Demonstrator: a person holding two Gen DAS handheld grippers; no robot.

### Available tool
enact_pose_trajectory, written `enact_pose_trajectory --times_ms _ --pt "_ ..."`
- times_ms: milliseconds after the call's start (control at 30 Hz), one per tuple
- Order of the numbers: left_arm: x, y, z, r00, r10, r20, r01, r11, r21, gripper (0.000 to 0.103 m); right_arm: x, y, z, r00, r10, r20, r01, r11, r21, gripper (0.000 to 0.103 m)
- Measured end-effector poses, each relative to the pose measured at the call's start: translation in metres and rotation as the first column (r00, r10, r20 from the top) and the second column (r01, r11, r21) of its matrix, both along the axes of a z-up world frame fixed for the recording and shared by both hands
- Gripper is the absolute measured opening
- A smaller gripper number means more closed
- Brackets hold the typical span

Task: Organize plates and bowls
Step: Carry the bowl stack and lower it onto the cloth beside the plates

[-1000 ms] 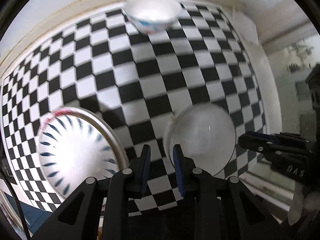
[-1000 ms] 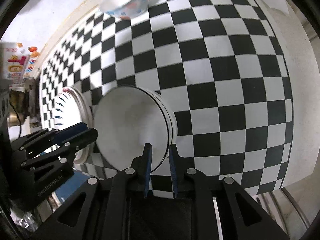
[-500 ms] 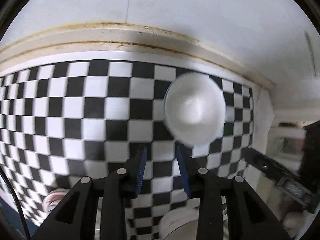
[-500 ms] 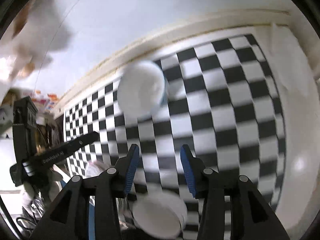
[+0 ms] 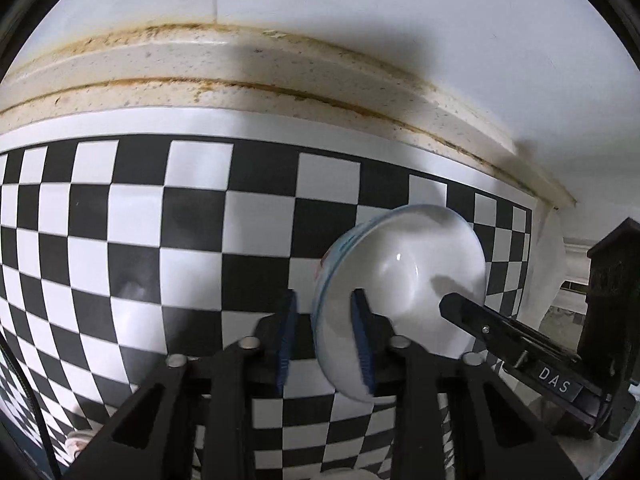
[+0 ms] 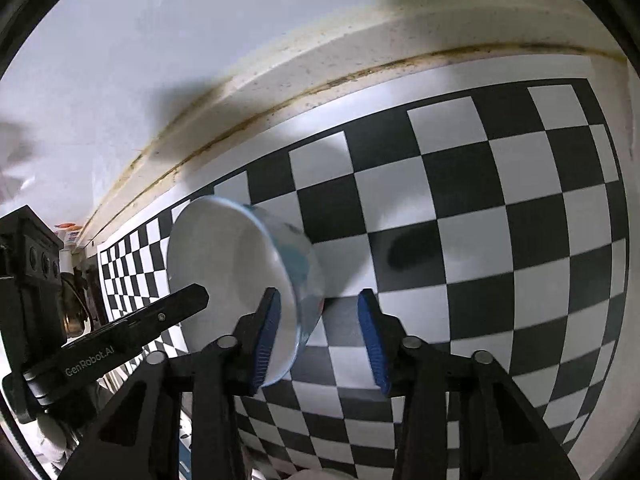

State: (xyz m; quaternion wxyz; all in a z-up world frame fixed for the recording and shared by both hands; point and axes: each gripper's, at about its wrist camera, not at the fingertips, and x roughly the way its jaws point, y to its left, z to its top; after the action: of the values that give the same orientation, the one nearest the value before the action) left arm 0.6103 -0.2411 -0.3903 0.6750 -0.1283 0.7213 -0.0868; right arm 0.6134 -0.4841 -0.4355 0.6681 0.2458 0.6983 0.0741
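The empty white bowl (image 5: 400,280) is far back on the checkered worktop (image 5: 120,220), close to the stained wall ledge. Both my hands have swung over from the plates to reach it. My left gripper (image 5: 324,336) pinches the rim in its jaws. My right gripper (image 6: 320,336) straddles the bowl's wall, and its jaws have just been narrowing but aren't pressing yet. I judge a two-handed lift comes next.

Bowl (image 5: 404,276) is looking like glazed ceramic, glossy and smooth, catching a light glint inside. Worktop (image 5: 120,216) is wearing a smooth checkered covering with a faint sheen. Left gripper (image 5: 325,338) and right gripper (image 6: 320,336) are showing matt black plastic bodies, ribbed blue pads (image 6: 374,344) and shiny metal screws.
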Motion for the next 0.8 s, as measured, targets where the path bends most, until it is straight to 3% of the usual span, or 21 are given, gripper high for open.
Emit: enact_pose_trajectory --times_ms 167,300,600,800 --pt "0.001 -0.016 0.001 0.999 -0.043 0.027 0.042 0.998 0.050 0.017 0.007 0.008 -0.002 0.999 0.029 0.017 -0.029 0.999 0.015 0.013" --pt "-0.003 -0.019 0.003 0.998 -0.053 0.039 0.051 0.997 0.063 0.017 0.010 0.017 0.004 0.996 0.077 0.036 -0.075 0.995 -0.069 0.011" --pt "-0.018 -0.019 0.040 0.990 -0.088 0.114 0.081 0.995 0.064 0.017 -0.002 0.034 0.030 0.994 0.081 0.073 -0.075 0.994 -0.078 0.010" --pt "-0.036 -0.011 0.074 0.981 -0.097 0.168 0.090 0.995 0.050 0.017 -0.022 0.042 0.066 0.990 0.086 0.116 -0.076 0.993 -0.089 0.010"
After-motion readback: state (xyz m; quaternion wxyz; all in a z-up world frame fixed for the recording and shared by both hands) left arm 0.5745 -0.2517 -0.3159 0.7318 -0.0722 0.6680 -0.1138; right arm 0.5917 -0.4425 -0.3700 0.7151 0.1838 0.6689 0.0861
